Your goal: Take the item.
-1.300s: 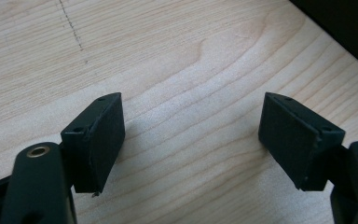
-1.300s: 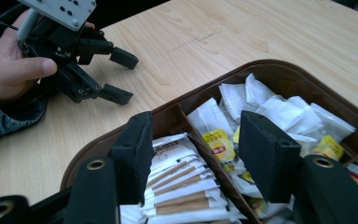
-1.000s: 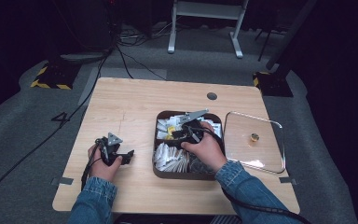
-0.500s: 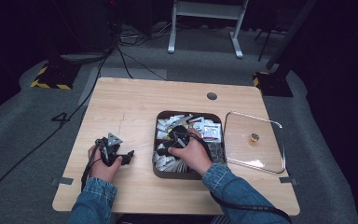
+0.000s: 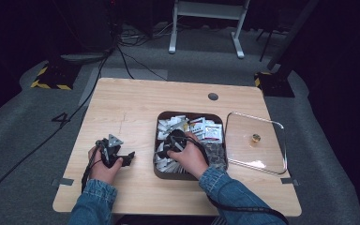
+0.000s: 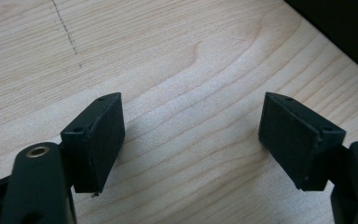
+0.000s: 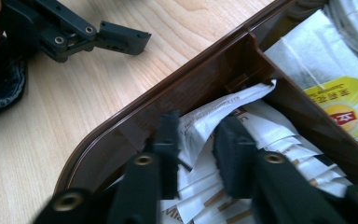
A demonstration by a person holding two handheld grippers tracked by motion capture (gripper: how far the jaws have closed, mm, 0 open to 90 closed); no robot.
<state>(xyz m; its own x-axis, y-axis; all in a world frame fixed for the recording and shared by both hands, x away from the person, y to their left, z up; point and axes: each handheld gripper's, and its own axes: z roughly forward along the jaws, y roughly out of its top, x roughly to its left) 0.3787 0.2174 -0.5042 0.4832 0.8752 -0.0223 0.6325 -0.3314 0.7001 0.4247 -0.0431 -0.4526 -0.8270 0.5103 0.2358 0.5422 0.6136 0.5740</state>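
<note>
Two black jaws of the right gripper [image 7: 196, 154] have just been closing and now stand narrow around a white paper sachet [image 7: 223, 105], whose crumpled end rises between them; the left pad looks to be against the paper, while whether the right pad presses it I cannot tell for certain, though the paper is bunched tight in the gap. That sachet lies in the near-left corner of the brown tray [image 7: 135, 121], on top of other white sachets with tan stripes [image 7: 279, 135], and its far end reaches toward a divider wall inside the tray. Beyond the divider sits a tea bag with a yellow tag [image 7: 340, 105]. In the high view the right gripper [image 5: 165, 149] dips into the left part of the tray [image 5: 159, 174], the right hand [image 5: 190, 157] behind it. Just right of the tray lies a clear lid [image 5: 255, 143] with a small gold knob [image 5: 256, 138]. Well apart to the left, the left gripper [image 5: 126, 158] rests low over the wooden table [image 5: 131, 108], held by the left hand [image 5: 102, 164]; its pads [image 6: 105, 140] are spread wide with only bare wood between them.
</note>
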